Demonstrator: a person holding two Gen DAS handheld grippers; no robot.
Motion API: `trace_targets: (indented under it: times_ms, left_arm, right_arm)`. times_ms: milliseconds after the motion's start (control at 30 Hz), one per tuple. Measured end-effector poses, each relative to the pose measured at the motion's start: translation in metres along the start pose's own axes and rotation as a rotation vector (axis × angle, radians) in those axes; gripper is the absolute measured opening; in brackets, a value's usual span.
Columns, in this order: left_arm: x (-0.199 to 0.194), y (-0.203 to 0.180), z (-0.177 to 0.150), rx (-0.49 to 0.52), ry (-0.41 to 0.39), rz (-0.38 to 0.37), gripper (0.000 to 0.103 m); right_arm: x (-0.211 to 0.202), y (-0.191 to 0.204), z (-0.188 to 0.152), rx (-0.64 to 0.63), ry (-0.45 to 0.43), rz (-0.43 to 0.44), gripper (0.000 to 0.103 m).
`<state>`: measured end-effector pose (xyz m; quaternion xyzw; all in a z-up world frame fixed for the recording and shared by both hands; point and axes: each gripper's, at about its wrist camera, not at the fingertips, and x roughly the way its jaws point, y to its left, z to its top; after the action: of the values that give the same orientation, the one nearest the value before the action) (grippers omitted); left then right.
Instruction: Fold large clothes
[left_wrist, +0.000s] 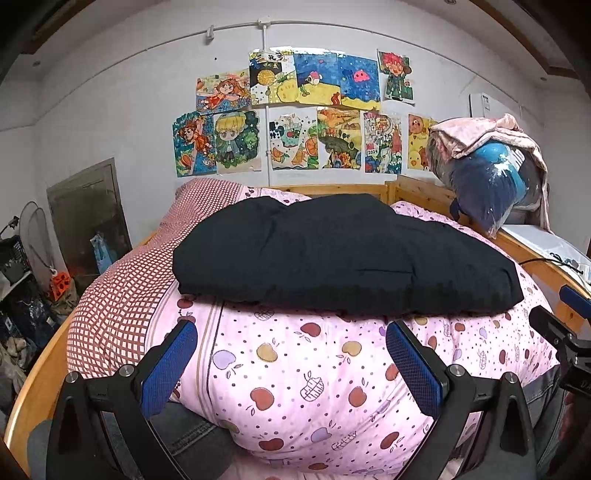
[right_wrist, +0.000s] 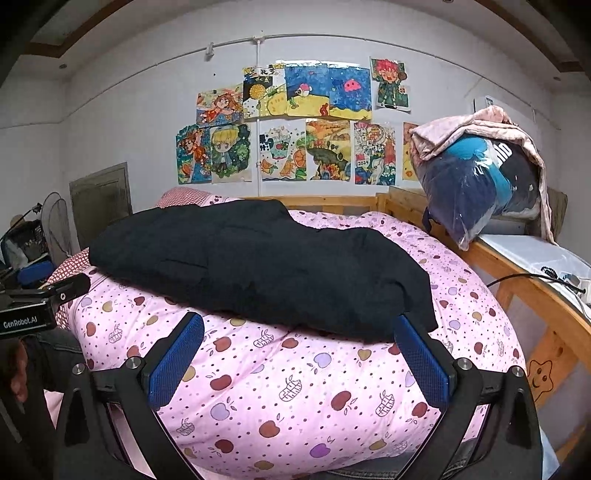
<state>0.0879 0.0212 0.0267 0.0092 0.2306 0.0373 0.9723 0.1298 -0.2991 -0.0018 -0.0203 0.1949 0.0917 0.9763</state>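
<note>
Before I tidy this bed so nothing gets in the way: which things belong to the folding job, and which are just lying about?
Part of the job:
black garment
left gripper, open
right gripper, open

Just lying about:
pink apple-print quilt
red checked bedding
clear bag of clothes
pink blanket

Bare quilt (left_wrist: 295, 369) before black garment (left_wrist: 332, 251); bagged bundle (right_wrist: 480, 184) right.

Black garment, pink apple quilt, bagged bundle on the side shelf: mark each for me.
black garment (left_wrist: 347, 251), left wrist view, middle of its folded top face
pink apple quilt (right_wrist: 295, 387), right wrist view, bare front bulge below the garment
bagged bundle (right_wrist: 476, 184), right wrist view, dark blue part inside the clear plastic
</note>
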Motion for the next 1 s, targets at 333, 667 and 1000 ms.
trace_targets:
  times_ms: [333,667,1000]
  left_arm:
    - [0.0001,-0.0014,-0.0025,0.005,0.006,-0.003,0.103]
    - [0.0019,-0.0034,-0.0052,0.011,0.013,-0.001,0.103]
    - [0.0014,-0.0047,-0.0061,0.013,0.013,0.0,0.103]
  right_arm:
    - [0.0019,-0.0042,-0.0008,0.014,0.004,-0.015,0.101]
    - [0.0022,-0.0015,-0.0014,0.014,0.012,-0.022,0.101]
    - [0.0025,-0.002,-0.0011,0.013,0.012,-0.022,0.101]
